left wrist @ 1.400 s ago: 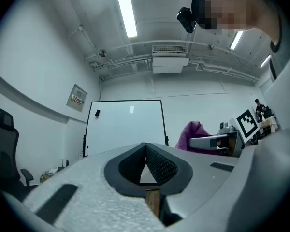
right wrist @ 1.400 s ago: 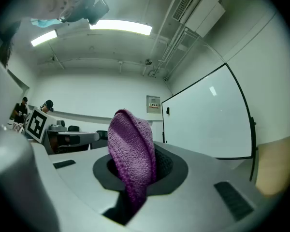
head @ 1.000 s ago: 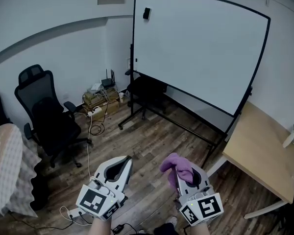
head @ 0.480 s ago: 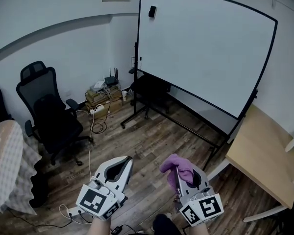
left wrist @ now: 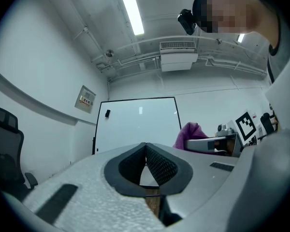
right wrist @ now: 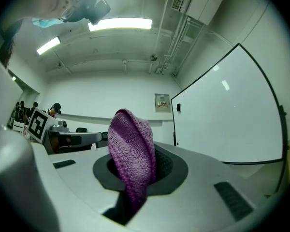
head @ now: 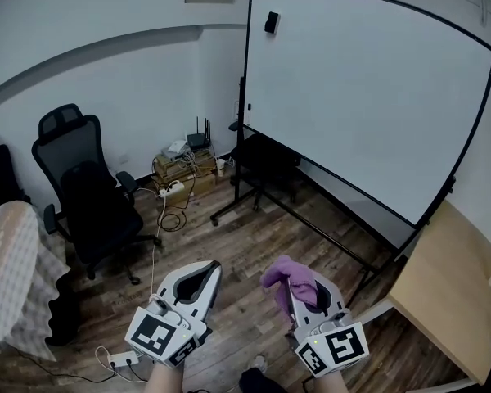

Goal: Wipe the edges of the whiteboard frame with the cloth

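1. right gripper view: the right gripper (right wrist: 135,161) has its jaws pinched tight on the purple cloth (right wrist: 130,144). a thick fold stands up above the pads and a short tail hangs below them.
2. left gripper view: the left gripper (left wrist: 146,151) is closed tip to tip, with nothing between its pads.
3. head view: both grippers sit low at the bottom centre of the frame over the wooden floor (head: 254,236), near each other but not touching.
4. the whiteboard (head: 368,97) fills the upper right, well apart from the cloth. its black frame (head: 246,80) has nothing against it yet.
5. an office chair (head: 90,195) stands at the left. a wooden table (head: 450,293) sits in the lower right corner, near the board's stand.
6. i'd say the step in hand is the approach. to do it well, carry the raised fold to the near upright and press the cloth, not the jaw tips, against the edge. then draw it along in one steady line. the free gripper could brace the frame if the stand gives.
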The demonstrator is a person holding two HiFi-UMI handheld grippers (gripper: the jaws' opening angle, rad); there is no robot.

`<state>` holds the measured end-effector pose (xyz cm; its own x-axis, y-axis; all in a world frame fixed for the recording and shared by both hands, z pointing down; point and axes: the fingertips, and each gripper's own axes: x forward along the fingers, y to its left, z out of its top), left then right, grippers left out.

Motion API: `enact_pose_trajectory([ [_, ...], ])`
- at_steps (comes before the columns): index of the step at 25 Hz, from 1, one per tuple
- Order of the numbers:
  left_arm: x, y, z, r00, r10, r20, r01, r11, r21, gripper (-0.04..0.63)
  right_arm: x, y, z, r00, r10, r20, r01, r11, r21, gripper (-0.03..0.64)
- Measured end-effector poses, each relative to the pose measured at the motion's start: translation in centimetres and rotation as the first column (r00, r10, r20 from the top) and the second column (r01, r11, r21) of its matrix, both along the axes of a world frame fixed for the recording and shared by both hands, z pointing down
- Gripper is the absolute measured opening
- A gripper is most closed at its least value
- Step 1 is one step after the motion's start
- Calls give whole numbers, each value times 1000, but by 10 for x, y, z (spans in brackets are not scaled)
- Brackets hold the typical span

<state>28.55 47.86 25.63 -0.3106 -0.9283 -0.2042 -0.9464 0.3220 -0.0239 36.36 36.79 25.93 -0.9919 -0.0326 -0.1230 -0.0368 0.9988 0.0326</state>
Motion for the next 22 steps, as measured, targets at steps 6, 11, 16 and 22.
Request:
enact_pose_trajectory([
  [6, -43, -47, -13, 999, -48, 21, 48, 999, 21, 17, -48, -56, -11, 999, -33, 12, 33, 999, -13, 50],
  [11, -64, -79, -17, 997, -73, 40, 72, 997, 31, 17, -71, -93, -14, 998, -56, 20, 56, 998, -12, 49],
  [16, -81, -92, -8, 996, -89, 18, 88, 996, 17, 17, -87, -107, -6, 998, -68, 12, 69, 997, -23, 49],
  [22, -114, -101, -2, 997, -81, 8, 81, 997, 2, 17, -120, -114, -1, 998, -63, 2, 63, 997, -33, 49],
])
